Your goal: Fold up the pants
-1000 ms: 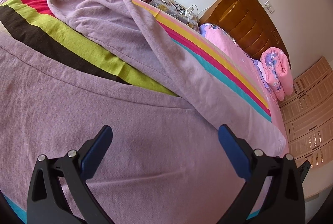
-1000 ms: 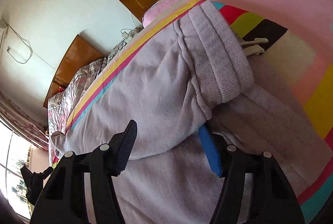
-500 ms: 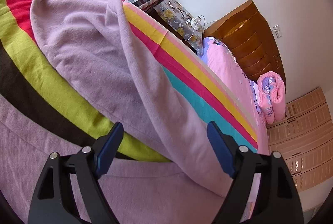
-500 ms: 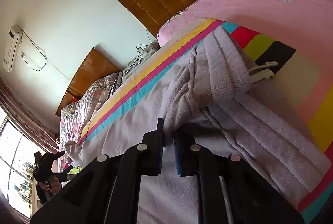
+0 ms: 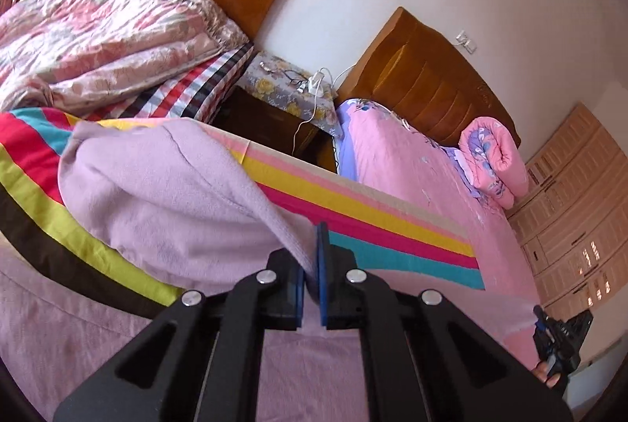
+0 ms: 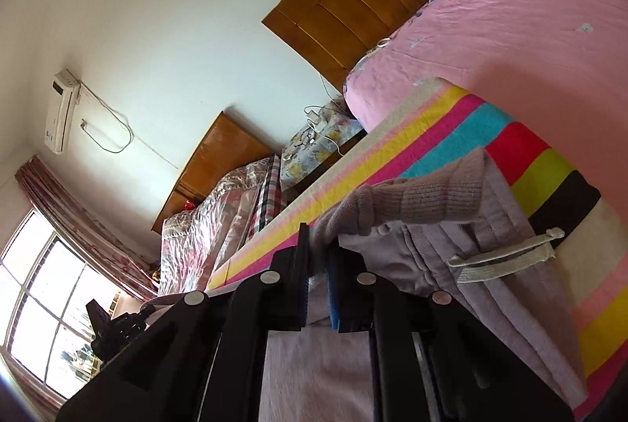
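Lilac knit pants point(image 5: 165, 210) lie on a striped blanket point(image 5: 392, 226) on the bed. My left gripper point(image 5: 312, 249) is shut on the edge of one pant leg and lifts it off the blanket. My right gripper point(image 6: 318, 249) is shut on the ribbed waistband point(image 6: 428, 200) of the pants and holds it raised. The white drawstring point(image 6: 506, 257) hangs loose beside it. More lilac fabric point(image 6: 318, 375) lies under both grippers.
A pink bed sheet point(image 5: 412, 167) with a rolled pink quilt point(image 5: 490, 163) lies to the right. A second bed with a floral quilt point(image 5: 98, 37) and a nightstand point(image 5: 286, 100) with cables stand beyond. Wooden headboards point(image 5: 424, 84) and a wardrobe point(image 5: 577, 210) line the walls.
Both grippers went from open to shut: the right on the waistband, the left on the pant leg. Both have since lifted the fabric away from the blanket.
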`<act>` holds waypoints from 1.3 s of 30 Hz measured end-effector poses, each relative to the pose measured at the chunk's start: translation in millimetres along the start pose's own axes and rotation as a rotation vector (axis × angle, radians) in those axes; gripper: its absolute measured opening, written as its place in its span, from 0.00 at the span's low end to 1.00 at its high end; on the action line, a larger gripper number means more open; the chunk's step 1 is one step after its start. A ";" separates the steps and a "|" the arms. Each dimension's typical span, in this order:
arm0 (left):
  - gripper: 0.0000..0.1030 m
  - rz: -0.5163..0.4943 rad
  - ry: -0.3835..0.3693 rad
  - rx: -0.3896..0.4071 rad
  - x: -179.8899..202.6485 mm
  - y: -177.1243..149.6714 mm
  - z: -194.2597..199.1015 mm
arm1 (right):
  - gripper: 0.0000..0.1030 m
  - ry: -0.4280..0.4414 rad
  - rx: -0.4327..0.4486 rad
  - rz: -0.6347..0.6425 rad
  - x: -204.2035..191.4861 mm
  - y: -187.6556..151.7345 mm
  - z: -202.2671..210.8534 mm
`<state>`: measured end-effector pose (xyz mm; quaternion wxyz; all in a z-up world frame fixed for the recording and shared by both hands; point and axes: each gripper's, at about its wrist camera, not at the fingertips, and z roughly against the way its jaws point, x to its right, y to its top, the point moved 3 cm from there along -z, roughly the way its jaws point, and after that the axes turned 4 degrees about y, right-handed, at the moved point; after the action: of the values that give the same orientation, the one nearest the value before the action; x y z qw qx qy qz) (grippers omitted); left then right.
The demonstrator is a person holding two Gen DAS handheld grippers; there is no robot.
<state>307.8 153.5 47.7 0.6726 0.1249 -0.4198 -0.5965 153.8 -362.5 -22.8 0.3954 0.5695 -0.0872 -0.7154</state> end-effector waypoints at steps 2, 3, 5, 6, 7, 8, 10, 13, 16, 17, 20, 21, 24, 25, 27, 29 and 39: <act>0.06 -0.069 -0.020 0.018 1.1 -47.1 45.8 | 0.09 0.011 0.000 0.024 1.7 -13.3 33.4; 0.07 -0.071 -0.032 0.006 -2.9 -74.8 61.4 | 0.09 0.007 -0.012 0.021 10.2 -25.9 48.9; 0.08 -0.045 -0.041 -0.050 -20.7 -136.5 77.9 | 0.09 -0.031 -0.061 0.004 35.2 -59.3 71.4; 0.08 -0.018 -0.030 -0.087 -32.4 -164.5 76.6 | 0.09 -0.065 -0.098 -0.006 48.8 -76.8 77.2; 0.08 0.005 -0.009 -0.129 -44.7 -190.7 71.2 | 0.09 -0.098 -0.133 -0.019 63.6 -99.2 81.4; 0.09 0.025 0.015 -0.169 -56.3 -213.0 62.4 | 0.09 -0.127 -0.163 -0.042 78.1 -114.8 81.4; 0.09 0.032 0.068 -0.204 -67.0 -236.3 42.9 | 0.09 -0.169 -0.188 -0.066 98.3 -134.8 75.5; 0.15 0.089 0.039 -0.180 -70.8 -234.6 38.1 | 0.10 -0.161 -0.162 -0.083 105.9 -142.1 74.7; 0.53 0.138 0.024 -0.154 -76.2 -232.2 42.3 | 0.13 -0.153 -0.146 -0.074 107.4 -144.7 79.3; 0.53 0.158 0.013 -0.151 -78.2 -233.0 42.6 | 0.13 -0.153 -0.147 -0.077 108.7 -146.3 79.7; 0.53 0.171 0.004 -0.135 -75.9 -234.5 43.9 | 0.15 -0.146 -0.143 -0.043 107.0 -148.9 81.5; 0.53 0.179 0.002 -0.131 -75.7 -235.2 44.4 | 0.15 -0.137 -0.137 -0.056 108.6 -148.9 83.0; 0.52 0.183 0.003 -0.127 -74.4 -237.8 46.5 | 0.15 -0.108 -0.125 -0.098 112.7 -153.4 88.7; 0.51 0.184 0.006 -0.127 -74.4 -238.1 47.1 | 0.15 -0.101 -0.124 -0.102 115.0 -153.3 89.5; 0.41 0.188 0.017 -0.130 -73.5 -239.3 47.3 | 0.15 -0.094 -0.126 -0.110 116.4 -152.2 89.4; 0.17 0.163 0.014 -0.149 -68.5 -240.2 44.1 | 0.14 -0.113 -0.127 -0.071 113.3 -149.9 87.9; 0.06 0.077 0.103 -0.027 -50.7 -225.7 72.8 | 0.09 -0.143 -0.087 0.088 73.6 -141.2 101.2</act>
<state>101.7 165.7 -79.4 0.7175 0.1302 -0.3810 -0.5684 -4.3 -349.5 -124.9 0.4436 0.4950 -0.1092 -0.7391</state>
